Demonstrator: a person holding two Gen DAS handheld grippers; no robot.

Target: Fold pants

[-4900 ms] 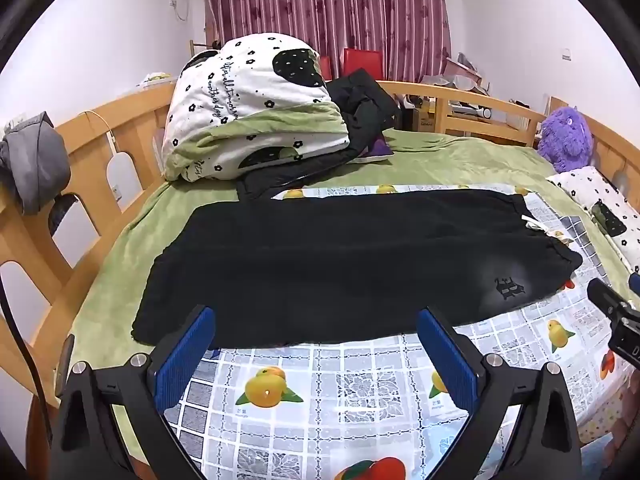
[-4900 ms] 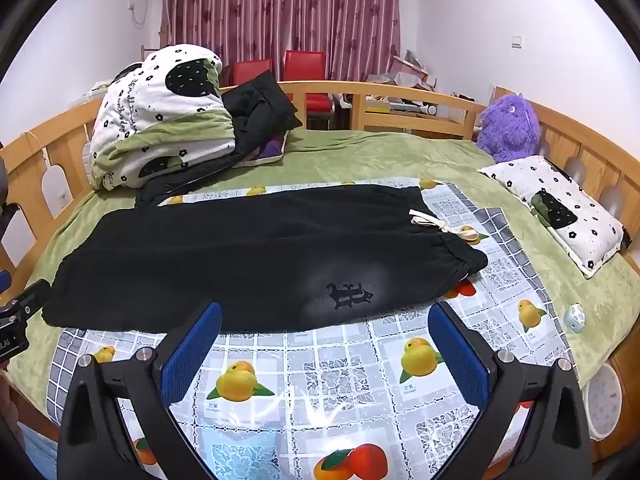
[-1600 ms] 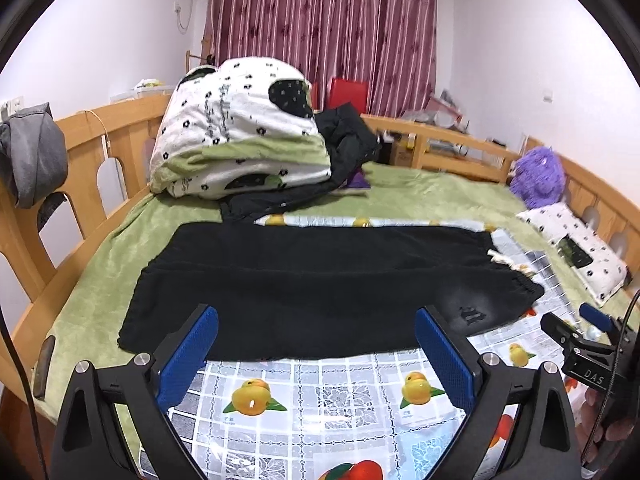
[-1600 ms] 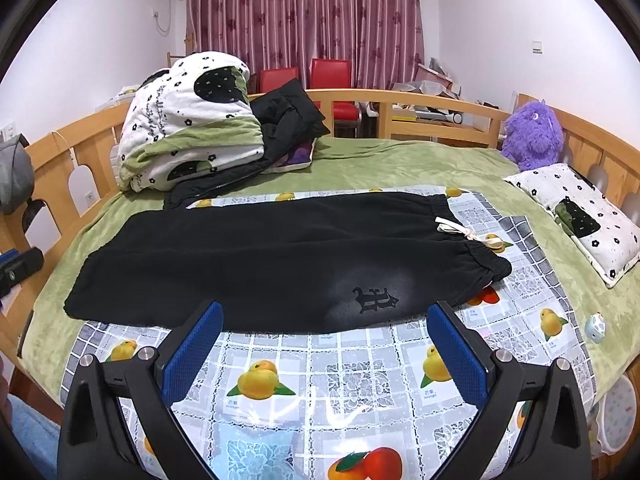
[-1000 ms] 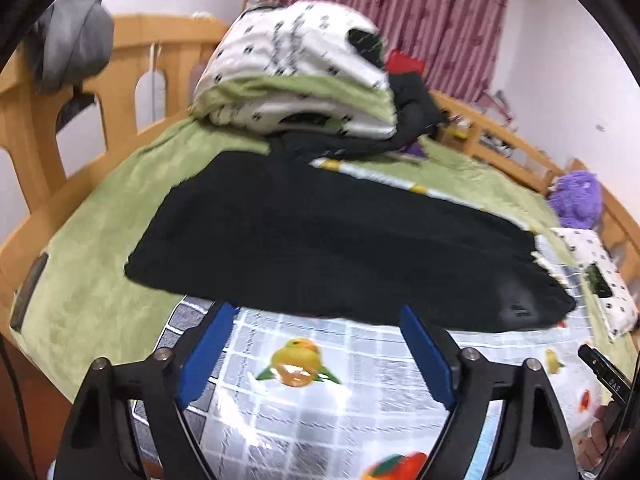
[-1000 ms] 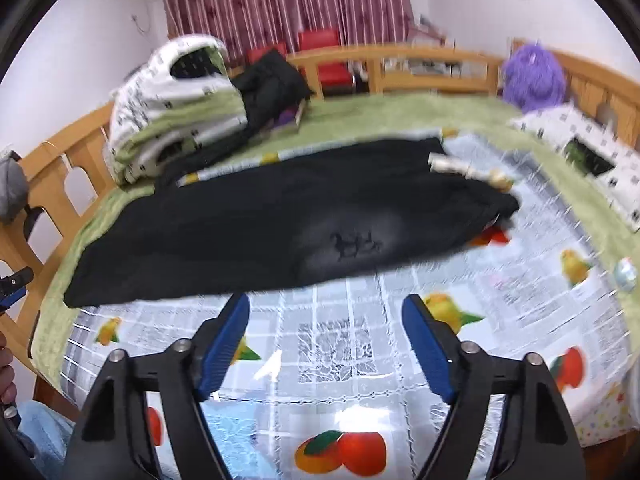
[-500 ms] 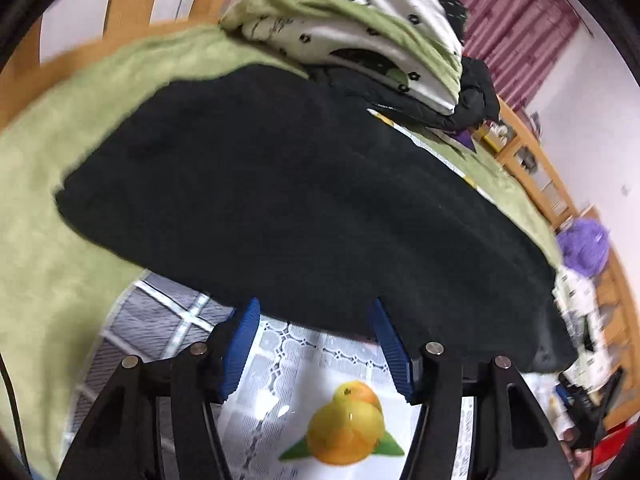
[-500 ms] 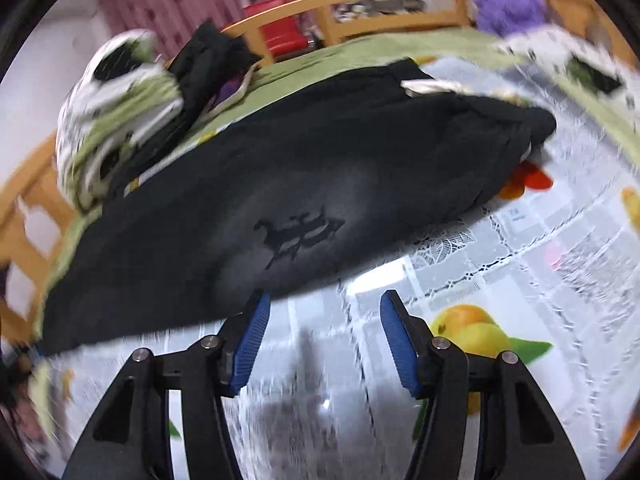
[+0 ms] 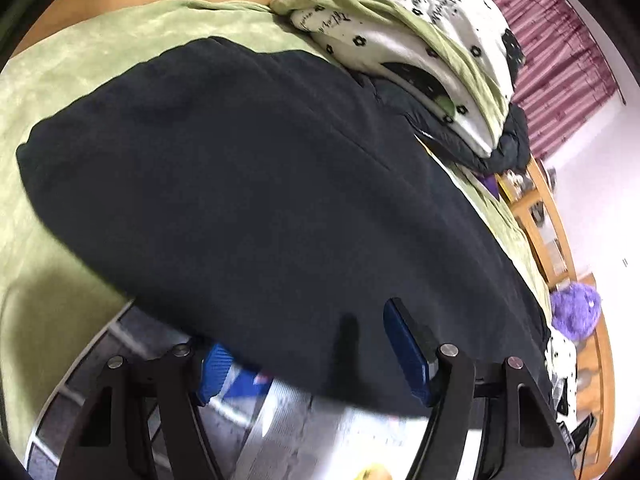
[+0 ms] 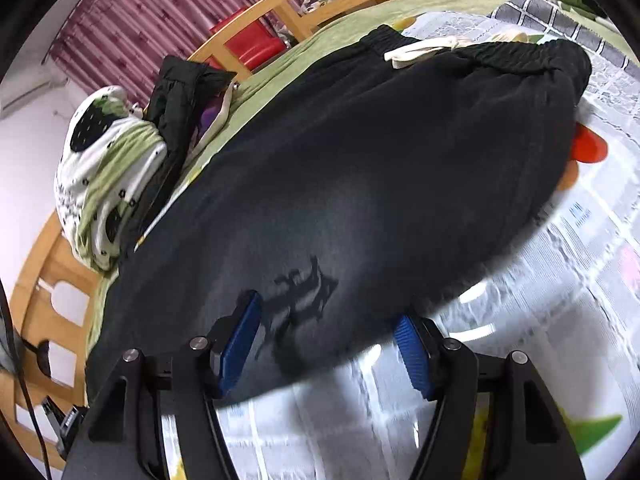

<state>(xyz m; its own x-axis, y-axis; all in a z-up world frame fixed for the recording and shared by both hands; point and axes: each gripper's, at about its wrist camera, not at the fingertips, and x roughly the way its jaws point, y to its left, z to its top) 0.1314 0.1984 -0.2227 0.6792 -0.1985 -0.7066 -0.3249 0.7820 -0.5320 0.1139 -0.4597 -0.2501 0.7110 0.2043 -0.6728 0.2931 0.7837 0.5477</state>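
Left wrist view first: my left gripper sits low at the near edge of the black pants, its jaws apart with the hem running between them. One blue pad lies over the cloth, while the other is partly tucked under the edge, so I only see its lower end. Whether either pad presses the fabric, I cannot tell. The pants lie spread across the fruit-print sheet and the green blanket; the sheet nearest me is smeared with blur. Behind, a folded quilt covers part of a dark jacket.

From the right wrist, my right gripper is likewise spread, straddling the near edge beside the printed logo. Its left pad rests on the cloth and the other sits at the hem, the edge blurred there. The waistband and white drawstring lie at the far right; the sheet around them is soft and streaked.
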